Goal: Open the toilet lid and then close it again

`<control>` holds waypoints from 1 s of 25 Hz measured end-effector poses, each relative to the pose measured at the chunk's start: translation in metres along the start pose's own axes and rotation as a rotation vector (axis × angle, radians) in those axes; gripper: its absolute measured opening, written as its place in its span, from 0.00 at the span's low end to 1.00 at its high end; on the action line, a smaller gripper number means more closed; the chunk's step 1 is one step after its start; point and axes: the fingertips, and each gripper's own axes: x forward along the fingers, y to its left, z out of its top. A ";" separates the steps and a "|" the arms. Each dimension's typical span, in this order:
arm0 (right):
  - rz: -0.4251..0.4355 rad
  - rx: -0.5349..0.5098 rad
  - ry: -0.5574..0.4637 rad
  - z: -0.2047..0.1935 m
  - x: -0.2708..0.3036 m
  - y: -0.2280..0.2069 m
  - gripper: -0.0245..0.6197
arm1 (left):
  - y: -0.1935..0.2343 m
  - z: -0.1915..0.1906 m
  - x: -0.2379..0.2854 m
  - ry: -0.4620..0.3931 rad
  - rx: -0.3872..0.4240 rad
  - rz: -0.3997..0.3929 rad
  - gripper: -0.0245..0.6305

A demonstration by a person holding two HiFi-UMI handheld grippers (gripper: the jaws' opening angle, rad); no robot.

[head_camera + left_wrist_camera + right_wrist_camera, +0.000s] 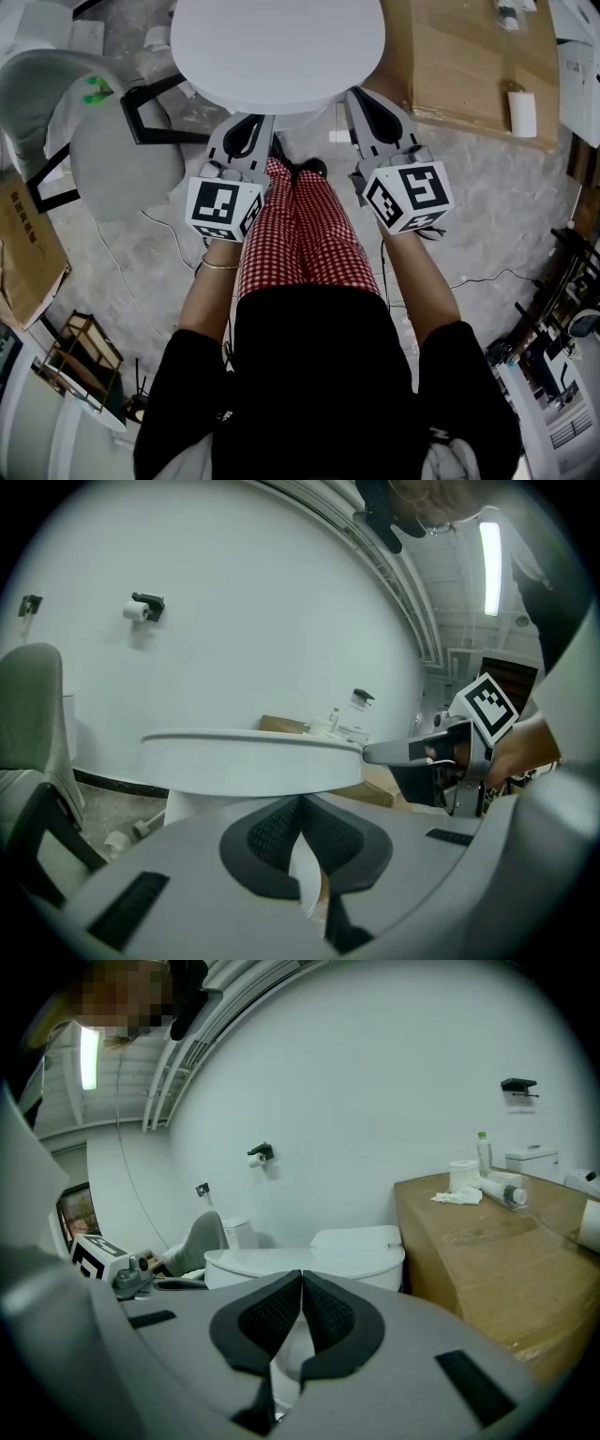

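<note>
1. Lid [277, 47] was down and flat, just ahead of both grippers.
2. Left gripper [251, 131] clenched, nothing in it, tips at the lid's front rim.
3. Right gripper [367, 111] clenched too, empty, at the rim's right side.

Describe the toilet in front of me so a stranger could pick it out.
Find the big cardboard box on the right. Directly left of it stands the toilet. Its lid is white and shut flat, unlike the grey toilet further left.
</note>
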 end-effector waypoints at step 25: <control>0.018 0.020 0.015 -0.033 0.001 -0.002 0.07 | 0.001 -0.036 0.003 0.026 -0.027 0.011 0.04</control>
